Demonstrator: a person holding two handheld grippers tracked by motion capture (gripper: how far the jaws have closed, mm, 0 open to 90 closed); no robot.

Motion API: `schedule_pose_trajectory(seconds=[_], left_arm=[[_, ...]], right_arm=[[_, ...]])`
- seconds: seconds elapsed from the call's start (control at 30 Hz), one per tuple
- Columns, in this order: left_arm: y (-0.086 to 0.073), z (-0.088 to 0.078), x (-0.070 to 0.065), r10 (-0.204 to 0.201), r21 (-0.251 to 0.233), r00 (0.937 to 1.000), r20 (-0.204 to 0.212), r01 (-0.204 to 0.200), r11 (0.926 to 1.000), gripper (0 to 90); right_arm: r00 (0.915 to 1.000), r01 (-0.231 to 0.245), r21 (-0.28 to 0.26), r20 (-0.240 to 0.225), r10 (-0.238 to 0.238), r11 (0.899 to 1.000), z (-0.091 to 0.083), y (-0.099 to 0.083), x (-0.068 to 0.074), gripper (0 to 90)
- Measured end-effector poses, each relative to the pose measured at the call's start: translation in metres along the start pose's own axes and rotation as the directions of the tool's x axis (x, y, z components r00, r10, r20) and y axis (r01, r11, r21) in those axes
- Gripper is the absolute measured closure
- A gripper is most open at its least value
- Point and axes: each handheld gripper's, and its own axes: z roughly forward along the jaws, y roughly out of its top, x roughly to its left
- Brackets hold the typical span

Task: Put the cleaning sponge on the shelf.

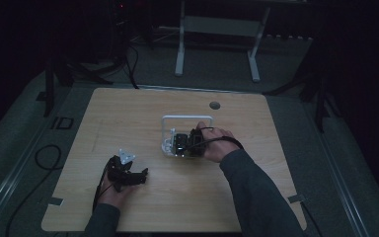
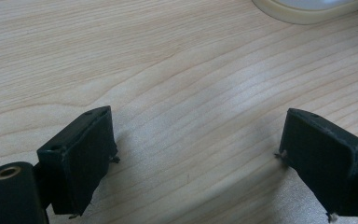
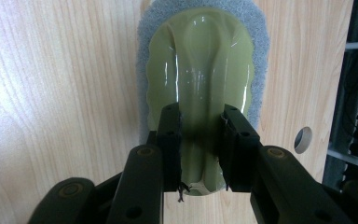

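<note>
Right gripper view: scrubber (image 3: 200,88) lengthwise ahead

A light wooden table (image 1: 143,113) with a round hole (image 1: 214,105) near its far edge carries a white-rimmed tray (image 1: 187,118) at its middle and a green-handled scrubber (image 3: 200,70) on a grey pad

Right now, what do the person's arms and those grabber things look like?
Both arms wear dark grey long sleeves. Each hand holds a black gripper. The left gripper carries a pale three-cornered plate on top and has flat, blocky jaws. The right gripper has brass-ringed holes on its black arms. A black cable loops from it.
</note>
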Motion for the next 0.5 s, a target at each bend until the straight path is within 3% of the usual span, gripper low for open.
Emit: schedule_pose_trajectory(seconds=[0.5], left_arm=[[0.0,0.0,0.0,0.0,0.0,1.0,0.0,0.0,1.0,10.4]], right_arm=[[0.9998,0.019,0.012,0.011,-0.019,1.0,0.0097,0.0062,0.0007,71.9]])
